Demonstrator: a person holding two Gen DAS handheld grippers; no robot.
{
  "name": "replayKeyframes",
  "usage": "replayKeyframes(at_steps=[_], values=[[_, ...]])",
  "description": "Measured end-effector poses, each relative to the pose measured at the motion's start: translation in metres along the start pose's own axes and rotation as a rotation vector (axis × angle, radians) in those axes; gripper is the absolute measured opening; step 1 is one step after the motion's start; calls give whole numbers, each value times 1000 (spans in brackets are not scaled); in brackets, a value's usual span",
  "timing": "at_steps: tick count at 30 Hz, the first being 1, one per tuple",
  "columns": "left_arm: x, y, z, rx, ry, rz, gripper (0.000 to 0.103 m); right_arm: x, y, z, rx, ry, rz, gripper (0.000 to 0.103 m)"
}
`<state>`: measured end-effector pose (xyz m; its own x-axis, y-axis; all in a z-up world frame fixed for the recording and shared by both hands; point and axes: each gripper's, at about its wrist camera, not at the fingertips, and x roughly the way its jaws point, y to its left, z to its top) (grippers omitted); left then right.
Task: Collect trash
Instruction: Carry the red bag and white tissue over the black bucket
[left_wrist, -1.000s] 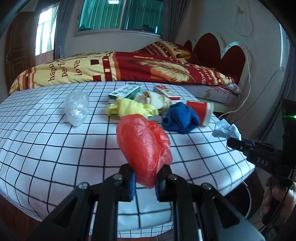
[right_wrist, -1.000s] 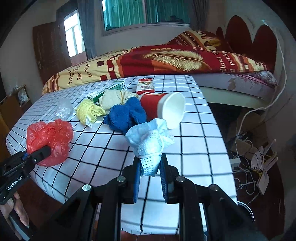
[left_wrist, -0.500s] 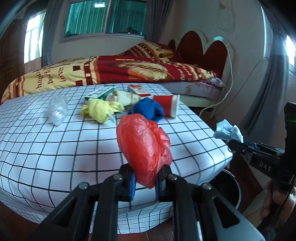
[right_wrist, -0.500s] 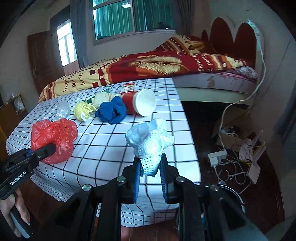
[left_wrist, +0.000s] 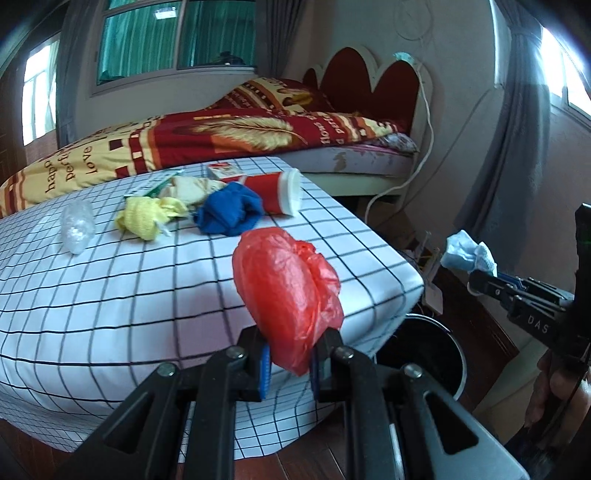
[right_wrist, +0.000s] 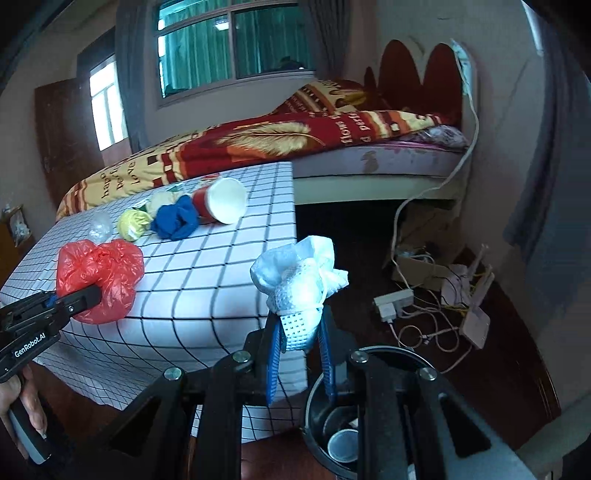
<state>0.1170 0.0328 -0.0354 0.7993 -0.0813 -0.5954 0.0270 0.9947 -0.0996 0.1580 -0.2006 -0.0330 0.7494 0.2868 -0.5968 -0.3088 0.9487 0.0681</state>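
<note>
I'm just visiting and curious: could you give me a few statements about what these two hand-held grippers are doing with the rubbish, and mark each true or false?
1. The left hand-held gripper holds a red plastic bag. True.
2. The right hand-held gripper is empty. False: it pinches a crumpled white mask.
3. The red paper cup stands upright on the table. False: it lies on its side.
4. A black bin sits on the floor by the table corner, below the mask. True.
5. The blue cloth lies in the bin. False: it is on the table beside the cup.
</note>
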Motion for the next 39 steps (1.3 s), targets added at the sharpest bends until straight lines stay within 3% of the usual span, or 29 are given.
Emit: replayKeyframes(at_steps=[9,24,39], values=[[9,-48,-10,49,22,-76,17,-10,-36,-26,52,33,-53,21],[43,-127,-41,160,134,-237,17,-10,-106,-73,155,135,-159,21],[108,-160,-84,211,324,-290,17,31,-133,-134,126,301,-122,21]])
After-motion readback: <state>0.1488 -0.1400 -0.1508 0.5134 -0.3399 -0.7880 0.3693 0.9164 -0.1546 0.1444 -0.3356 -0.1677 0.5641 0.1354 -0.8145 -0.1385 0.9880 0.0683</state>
